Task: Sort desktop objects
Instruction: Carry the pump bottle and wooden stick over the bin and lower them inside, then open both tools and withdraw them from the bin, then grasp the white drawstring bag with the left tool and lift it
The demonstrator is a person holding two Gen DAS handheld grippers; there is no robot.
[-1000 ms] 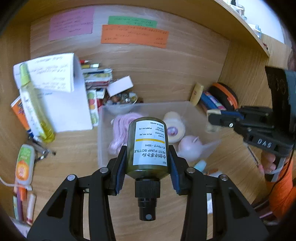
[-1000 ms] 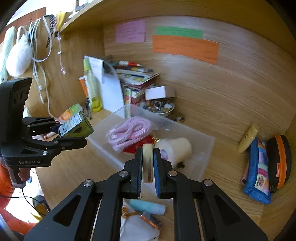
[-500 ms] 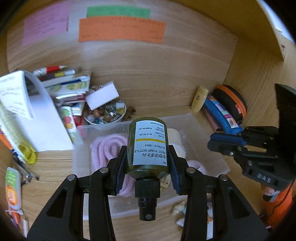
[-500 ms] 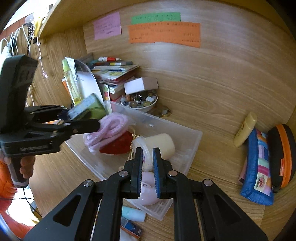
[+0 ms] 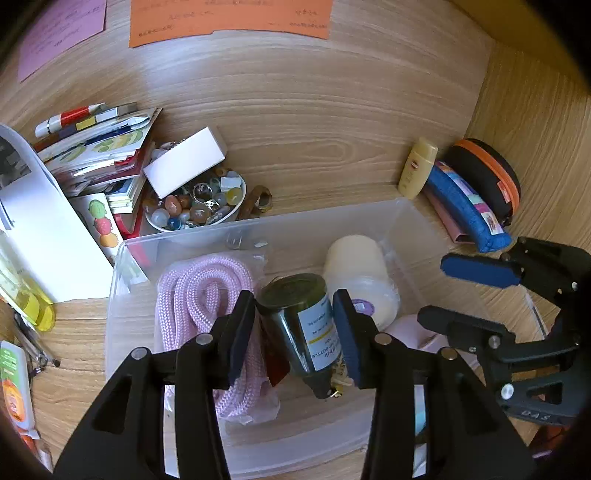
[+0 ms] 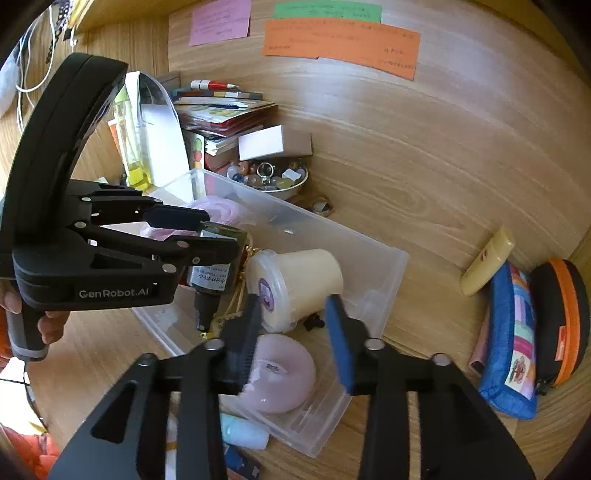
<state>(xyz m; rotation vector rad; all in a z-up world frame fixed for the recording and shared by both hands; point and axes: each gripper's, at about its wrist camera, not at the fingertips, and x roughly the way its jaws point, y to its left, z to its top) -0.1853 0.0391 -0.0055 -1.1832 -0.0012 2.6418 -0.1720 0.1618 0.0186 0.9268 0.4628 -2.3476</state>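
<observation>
**Left gripper** point(image 5: 293, 295): pads pinch the dark green pump bottle point(image 5: 295, 321). The bottle is tilted, nozzle toward 5 o'clock, over the clear bin point(image 5: 258, 229). Pink rope point(image 5: 207, 291) lies at its 9 o'clock and a cream jar point(image 5: 354, 269) at 1 o'clock.

**Right wrist view only:** a hand point(image 6: 51, 321) on that gripper's handle, and a green note point(image 6: 327, 11) at 12 o'clock.

**Right gripper** point(image 6: 293, 301): jaws spread, just been opening, nothing between them. A pink disc point(image 6: 284, 373) lies in the bin at its 6 o'clock.
</observation>
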